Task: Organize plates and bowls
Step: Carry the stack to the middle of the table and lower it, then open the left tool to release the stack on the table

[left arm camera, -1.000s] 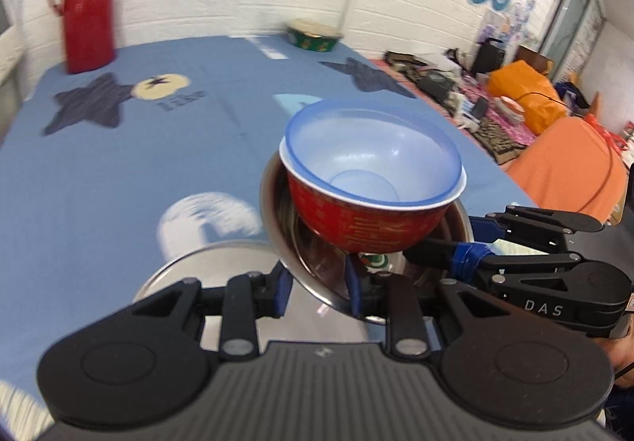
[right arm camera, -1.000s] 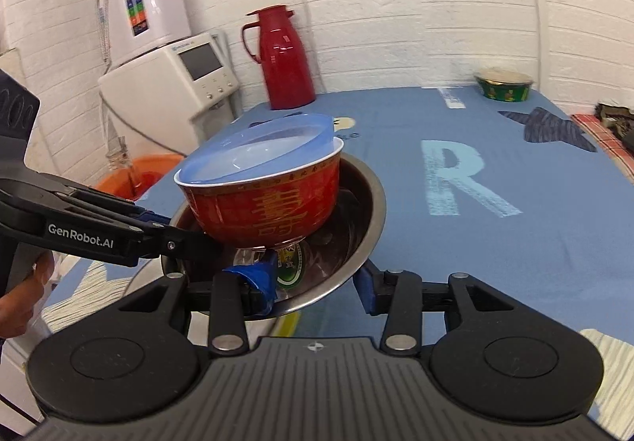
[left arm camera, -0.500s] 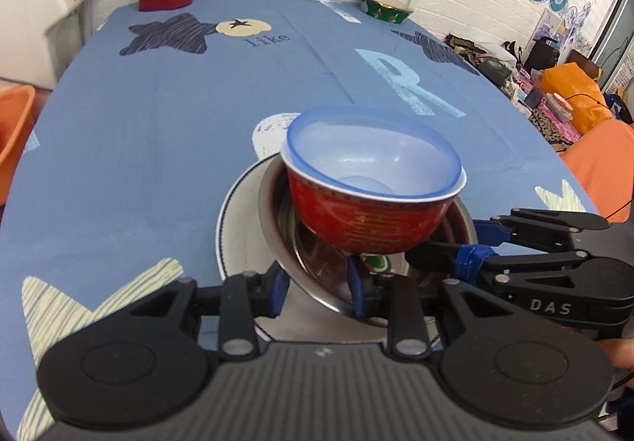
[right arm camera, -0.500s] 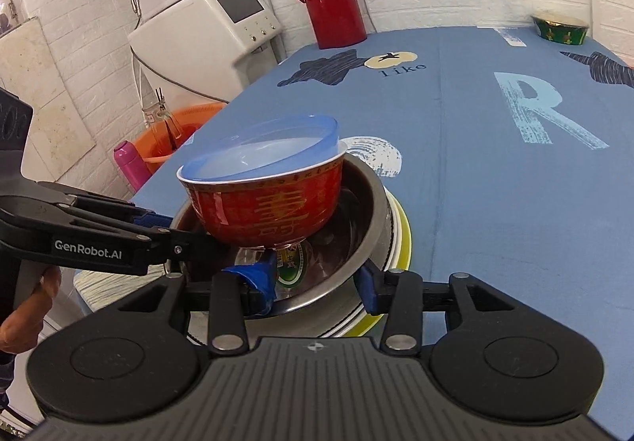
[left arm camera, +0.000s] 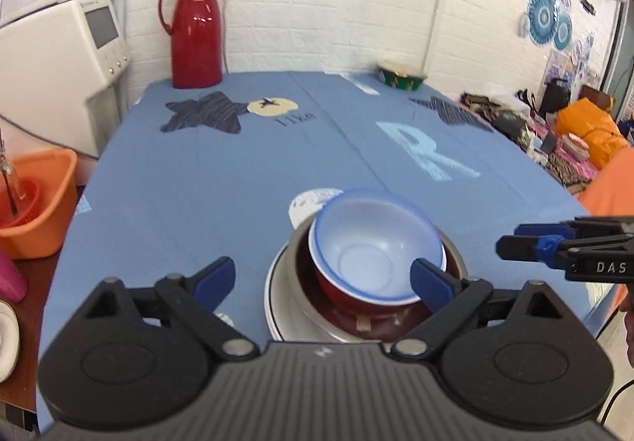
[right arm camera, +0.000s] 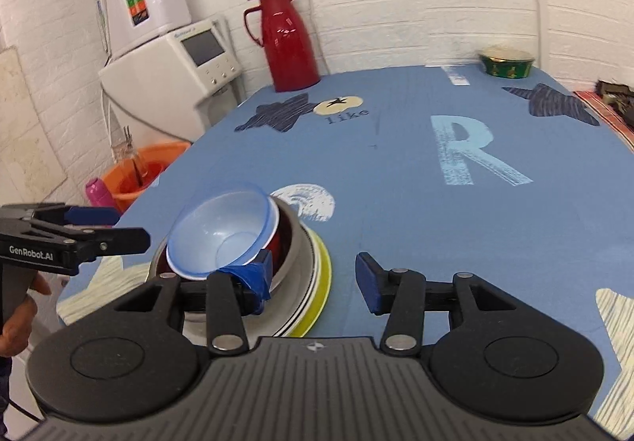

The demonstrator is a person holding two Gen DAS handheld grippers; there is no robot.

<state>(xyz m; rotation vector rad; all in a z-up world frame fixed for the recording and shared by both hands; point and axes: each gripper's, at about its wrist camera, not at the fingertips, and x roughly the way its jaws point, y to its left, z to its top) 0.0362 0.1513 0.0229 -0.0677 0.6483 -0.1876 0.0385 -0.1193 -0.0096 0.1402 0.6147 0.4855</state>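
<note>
Steel bowl (left arm camera: 451, 254) sits nested on the plates (right arm camera: 317, 274); I lift both grippers, left gripper (left arm camera: 323, 278) and right gripper (right arm camera: 313, 274), fingers spread, straight up, touching nothing.

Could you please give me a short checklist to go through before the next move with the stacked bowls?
1. Left hand-held gripper open: ok.
2. Right hand-held gripper open: ok.
3. Blue bowl nested in red bowl: ok.
4. Red bowl inside steel bowl: ok.
5. Steel bowl resting on the plates: ok.
6. Stack level: not ok, the blue bowl sits tilted.
</note>
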